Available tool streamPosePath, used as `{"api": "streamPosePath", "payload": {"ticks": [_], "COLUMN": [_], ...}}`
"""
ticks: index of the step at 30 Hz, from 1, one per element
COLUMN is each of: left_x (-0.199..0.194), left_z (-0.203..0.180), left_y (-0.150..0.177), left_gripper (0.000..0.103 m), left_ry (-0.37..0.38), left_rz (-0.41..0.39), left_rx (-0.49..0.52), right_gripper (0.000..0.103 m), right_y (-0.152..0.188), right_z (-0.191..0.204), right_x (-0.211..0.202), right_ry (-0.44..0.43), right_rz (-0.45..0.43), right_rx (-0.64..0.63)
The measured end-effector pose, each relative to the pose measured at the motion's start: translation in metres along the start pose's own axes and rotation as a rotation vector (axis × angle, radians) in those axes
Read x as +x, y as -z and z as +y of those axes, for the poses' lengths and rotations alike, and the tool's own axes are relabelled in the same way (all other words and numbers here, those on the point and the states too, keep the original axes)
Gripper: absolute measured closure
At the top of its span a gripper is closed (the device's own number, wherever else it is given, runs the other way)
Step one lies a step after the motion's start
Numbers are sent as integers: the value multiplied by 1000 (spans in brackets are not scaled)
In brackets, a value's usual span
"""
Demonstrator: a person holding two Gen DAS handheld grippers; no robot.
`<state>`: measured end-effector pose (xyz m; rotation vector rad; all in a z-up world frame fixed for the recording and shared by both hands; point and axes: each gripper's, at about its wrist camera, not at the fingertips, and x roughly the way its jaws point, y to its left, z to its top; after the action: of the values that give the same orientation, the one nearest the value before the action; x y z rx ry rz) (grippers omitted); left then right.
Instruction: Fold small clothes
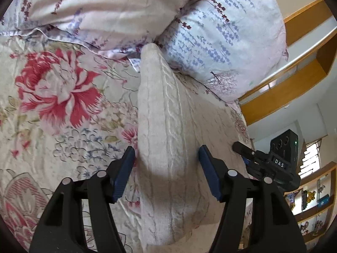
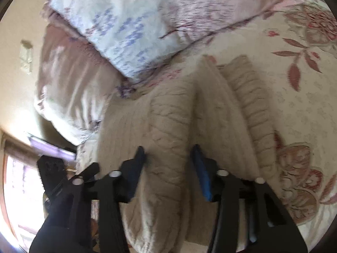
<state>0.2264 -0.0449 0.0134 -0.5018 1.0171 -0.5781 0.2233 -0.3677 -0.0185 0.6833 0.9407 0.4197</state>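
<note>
The cream cable-knit sweater (image 1: 166,139) lies on the floral bedsheet (image 1: 63,126), bunched into a long ridge whose axis runs away from the grippers toward the pillows (image 1: 221,42). The left gripper (image 1: 167,158) stands part open astride that ridge, pads clear of it. The right gripper (image 2: 169,158) straddles another fold; blur hides whether its narrower jaws pinch. A clean fold probably needs matching grips — one layer each, lifted together.

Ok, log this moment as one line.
task: fold small clothes | knit garment: on floral bedspread | left claw: open, straddling a fold | right claw: around a ridge, grip unclear | pillow: beyond
</note>
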Motion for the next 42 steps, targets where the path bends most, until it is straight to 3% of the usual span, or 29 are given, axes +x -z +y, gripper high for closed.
{"api": "streamPosePath", "payload": {"ticks": [7, 10, 17, 22, 29, 34, 39, 42], "left_x": [9, 8, -2, -4, -1, 2, 6, 7], "left_z": [4, 4, 8, 8, -4, -6, -6, -7], "left_y": [3, 5, 7, 8, 11, 12, 9, 8], "left_gripper": [39, 38, 35, 35, 37, 37, 37, 37], "left_ry": [63, 92, 118, 135, 139, 148, 165, 165], "left_rz": [28, 26, 7, 8, 11, 20, 40, 53], "left_rx": [-5, -6, -15, -3, 66, 85, 99, 124], "right_gripper": [62, 79, 83, 84, 84, 85, 84, 77], "right_y": [-16, -22, -14, -16, -17, -16, -19, -22], "right_z": [-7, -4, 66, 78, 52, 46, 6, -13], "right_x": [20, 24, -2, -25, -38, -45, -28, -24], "right_ry": [-39, -35, 235, 340, 449, 433, 490, 477], "right_rz": [40, 12, -160, -249, -248, -284, -214, -208], "right_rx": [84, 82, -293, -373, -342, -303, -193, -126]}}
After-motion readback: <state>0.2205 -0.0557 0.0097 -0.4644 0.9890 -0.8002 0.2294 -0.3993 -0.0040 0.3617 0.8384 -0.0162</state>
